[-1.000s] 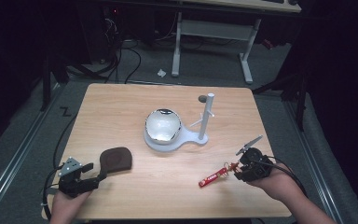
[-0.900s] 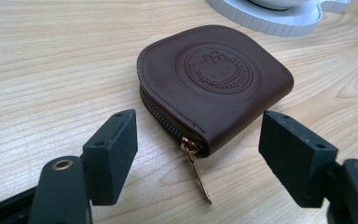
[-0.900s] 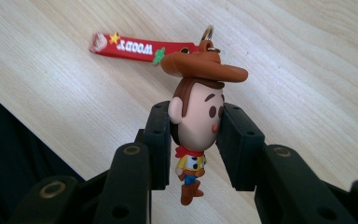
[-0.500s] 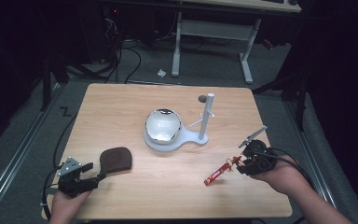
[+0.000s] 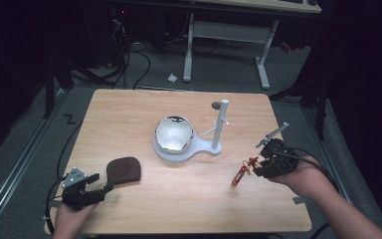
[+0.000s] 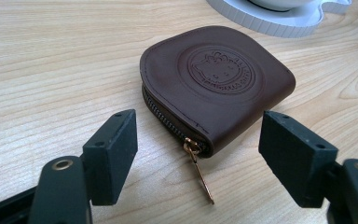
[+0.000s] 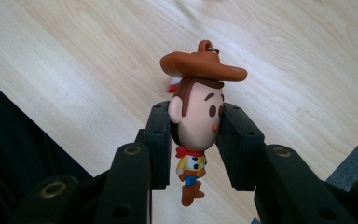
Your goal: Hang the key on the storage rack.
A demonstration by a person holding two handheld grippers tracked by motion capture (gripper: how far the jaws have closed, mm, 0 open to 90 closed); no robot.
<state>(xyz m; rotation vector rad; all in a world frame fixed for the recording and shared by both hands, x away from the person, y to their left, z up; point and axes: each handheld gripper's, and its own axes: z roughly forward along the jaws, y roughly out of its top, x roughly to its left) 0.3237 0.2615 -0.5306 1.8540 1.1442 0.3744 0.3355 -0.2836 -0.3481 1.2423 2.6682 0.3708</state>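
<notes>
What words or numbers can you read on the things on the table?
Brown zip pouch: a round embossed stamp with a cat-like face and a ring of tiny letters, too small to read.
Cowboy figure in the right gripper: no writing.
White stand and its shiny bowl: no readable text.

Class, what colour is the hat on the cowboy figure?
Brown: the cowboy figure wears a brown hat, clearest in the right gripper view.

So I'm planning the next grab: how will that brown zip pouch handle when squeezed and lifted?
The brown zip pouch looks like soft leather, so it will probably give a little. It lies flat, so it is unlikely to roll. Its loose zip pull may dangle.
</notes>
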